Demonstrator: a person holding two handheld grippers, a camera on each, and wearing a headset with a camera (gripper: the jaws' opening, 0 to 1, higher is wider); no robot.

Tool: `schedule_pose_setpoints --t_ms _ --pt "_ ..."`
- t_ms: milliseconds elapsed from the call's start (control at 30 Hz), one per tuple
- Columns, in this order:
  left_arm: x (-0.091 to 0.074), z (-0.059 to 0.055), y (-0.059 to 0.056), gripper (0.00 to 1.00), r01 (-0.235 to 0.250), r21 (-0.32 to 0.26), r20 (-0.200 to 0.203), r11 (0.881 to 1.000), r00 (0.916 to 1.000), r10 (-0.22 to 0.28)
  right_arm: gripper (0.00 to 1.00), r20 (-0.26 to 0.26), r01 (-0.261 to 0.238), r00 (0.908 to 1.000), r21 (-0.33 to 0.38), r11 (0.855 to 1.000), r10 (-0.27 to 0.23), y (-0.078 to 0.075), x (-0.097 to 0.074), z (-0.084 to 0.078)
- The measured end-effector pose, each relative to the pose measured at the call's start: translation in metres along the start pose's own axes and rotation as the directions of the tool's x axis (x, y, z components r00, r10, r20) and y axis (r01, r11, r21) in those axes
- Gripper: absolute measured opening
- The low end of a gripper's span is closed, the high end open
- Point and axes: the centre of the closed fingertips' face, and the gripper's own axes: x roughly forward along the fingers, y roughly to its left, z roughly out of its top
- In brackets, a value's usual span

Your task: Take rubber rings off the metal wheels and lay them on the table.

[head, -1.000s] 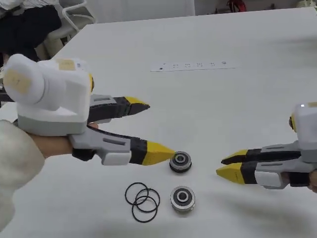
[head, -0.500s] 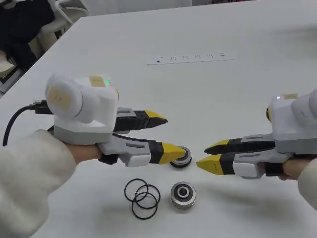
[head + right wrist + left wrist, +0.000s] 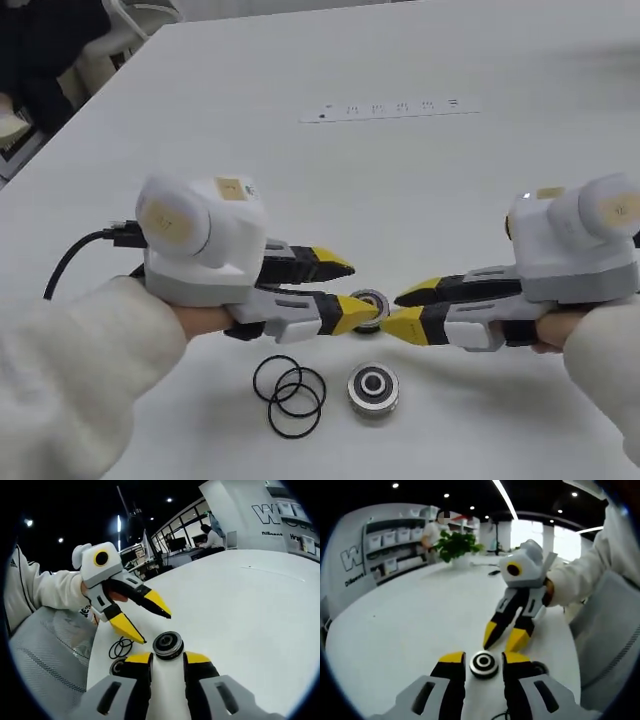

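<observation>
Sitting flat on the white table (image 3: 480,200), the upper wheel (image 3: 370,305) is a small silver disc with a dark band round its rim and a round hub in the middle. The left gripper view shows it as black and pale circles, one inside the other. Two wheels are there in all: the lower wheel (image 3: 373,388) lies nearer the person, its bright metal rim plain to see. Three rubber rings (image 3: 290,390), thin and black, lie overlapping on the table just left of the lower wheel. The left gripper (image 3: 348,289) has its fingers parted, and the upper wheel sits between their yellow tips, close to both; whether either tip presses on it I cannot tell. The right gripper (image 3: 402,308) points in from the other side with its fingers a little apart, gripping nothing, their tips just beside the same wheel.
</observation>
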Motion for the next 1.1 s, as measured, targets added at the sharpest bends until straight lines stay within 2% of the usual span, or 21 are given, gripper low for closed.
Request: schedule_pose_setpoints --t_ms 167,300,467,533,667,833,900,1100 --pt "0.004 -0.004 -0.002 0.26 0.008 -0.001 -0.01 1.0 0.9999 -0.008 0.19 -0.015 0.004 0.9999 -0.04 0.999 -0.004 -0.002 0.002 -0.003" --pt "0.007 -0.013 -0.002 0.21 0.011 0.006 -0.036 1.0 0.9993 -0.011 0.17 -0.022 -0.004 0.9997 -0.058 0.998 0.003 -0.002 0.006 -0.005" --pt "0.01 -0.018 -0.002 0.19 0.006 0.016 -0.057 1.0 0.9983 -0.006 0.15 -0.02 -0.003 0.9998 -0.074 0.997 0.002 -0.003 0.007 -0.004" --pt "0.01 -0.017 -0.001 0.18 0.007 0.013 -0.052 1.0 0.9986 -0.006 0.14 -0.022 -0.003 0.9998 -0.094 0.996 0.001 -0.003 0.007 -0.005" --pt "0.01 -0.017 0.001 0.15 -0.004 0.003 -0.049 1.0 0.9988 0.004 0.03 -0.029 0.011 0.9995 -0.129 0.992 -0.015 -0.007 0.007 -0.007" --pt "0.01 -0.019 0.001 0.14 -0.002 0.016 -0.048 1.0 0.9988 0.003 0.01 -0.024 0.016 0.9995 -0.141 0.99 -0.019 -0.008 0.008 -0.007" --pt "0.01 -0.019 0.001 0.14 -0.001 0.025 -0.05 1.0 0.9988 0.002 0.0 -0.024 0.023 0.9994 -0.135 0.991 -0.026 -0.009 0.008 -0.007" --pt "0.01 -0.02 0.0 0.14 -0.001 0.041 -0.048 0.999 0.9988 0.003 0.0 0.0 0.038 0.9993 -0.044 0.998 -0.038 -0.01 0.007 -0.007"
